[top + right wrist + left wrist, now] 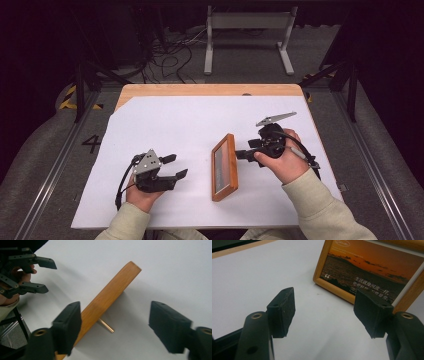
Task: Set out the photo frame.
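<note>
Evidently both grippers stand with jaws apart, holding nothing. Right gripper (243, 154) points at the back of the wooden picture frame (224, 167), near its top edge; left gripper (178, 167) waits beside its front, bare white sheet (165, 125) between.

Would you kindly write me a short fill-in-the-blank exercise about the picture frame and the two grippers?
1. The picture frame is made of ____.
2. The left gripper has its jaws ____, apart from the frame.
3. The frame stands on a ____ sheet covering the table.
4. The right gripper is at the frame's ____ side.

Missing words: wood; open; white; back
</note>
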Demonstrator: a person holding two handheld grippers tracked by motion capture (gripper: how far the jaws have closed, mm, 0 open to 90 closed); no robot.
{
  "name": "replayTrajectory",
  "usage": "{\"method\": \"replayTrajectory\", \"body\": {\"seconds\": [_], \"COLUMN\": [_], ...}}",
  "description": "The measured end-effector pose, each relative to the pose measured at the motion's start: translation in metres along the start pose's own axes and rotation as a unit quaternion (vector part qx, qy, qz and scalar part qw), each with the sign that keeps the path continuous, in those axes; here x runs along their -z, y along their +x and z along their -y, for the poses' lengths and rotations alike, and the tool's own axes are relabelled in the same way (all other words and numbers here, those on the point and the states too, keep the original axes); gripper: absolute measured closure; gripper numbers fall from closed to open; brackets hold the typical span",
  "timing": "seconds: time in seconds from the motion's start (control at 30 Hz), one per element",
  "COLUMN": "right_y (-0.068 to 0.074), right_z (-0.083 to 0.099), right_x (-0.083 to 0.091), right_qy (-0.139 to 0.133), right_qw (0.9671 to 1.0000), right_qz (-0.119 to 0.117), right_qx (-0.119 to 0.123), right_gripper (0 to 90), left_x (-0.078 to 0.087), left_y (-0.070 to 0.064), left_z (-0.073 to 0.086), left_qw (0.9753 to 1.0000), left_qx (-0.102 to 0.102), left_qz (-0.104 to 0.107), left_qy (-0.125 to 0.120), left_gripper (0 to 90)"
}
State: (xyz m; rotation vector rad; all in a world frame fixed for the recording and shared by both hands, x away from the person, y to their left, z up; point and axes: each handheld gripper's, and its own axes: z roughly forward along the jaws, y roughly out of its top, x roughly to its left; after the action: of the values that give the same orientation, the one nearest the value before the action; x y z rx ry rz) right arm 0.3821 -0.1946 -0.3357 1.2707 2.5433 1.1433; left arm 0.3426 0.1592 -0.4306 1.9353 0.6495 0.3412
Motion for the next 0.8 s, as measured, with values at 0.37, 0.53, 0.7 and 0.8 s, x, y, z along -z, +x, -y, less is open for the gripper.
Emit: {"method": "replayTrajectory", "body": {"seconds": [0.37,0.53,0.7,0.8], "right_y": [0.016,0.02,0.021,0.021], "right_z": [-0.005,-0.004,-0.003,-0.001], "right_x": [-0.031,-0.051,-0.061,-0.064], "right_qy": [0.049,0.075,0.093,0.104], "right_qw": [0.9986,0.997,0.9953,0.9935], "right_qz": [-0.002,-0.002,-0.009,-0.02], "right_qx": [-0.018,-0.02,-0.025,-0.04], "right_gripper": [19.7,25.8,36.4,43.4], "left_x": [0.0,0.001,0.0,0.0], "left_y": [0.0,0.001,0.001,0.001], "left_z": [0.0,0.001,0.001,0.001], "left_qw": [1.0,1.0,1.0,1.0], "left_qx": [0.001,0.001,0.003,0.003], "left_qz": [-0.002,-0.001,-0.001,0.0], "left_qy": [0.001,0.0,0.001,0.001], "left_gripper": [33.8,33.6,33.7,33.7]}}
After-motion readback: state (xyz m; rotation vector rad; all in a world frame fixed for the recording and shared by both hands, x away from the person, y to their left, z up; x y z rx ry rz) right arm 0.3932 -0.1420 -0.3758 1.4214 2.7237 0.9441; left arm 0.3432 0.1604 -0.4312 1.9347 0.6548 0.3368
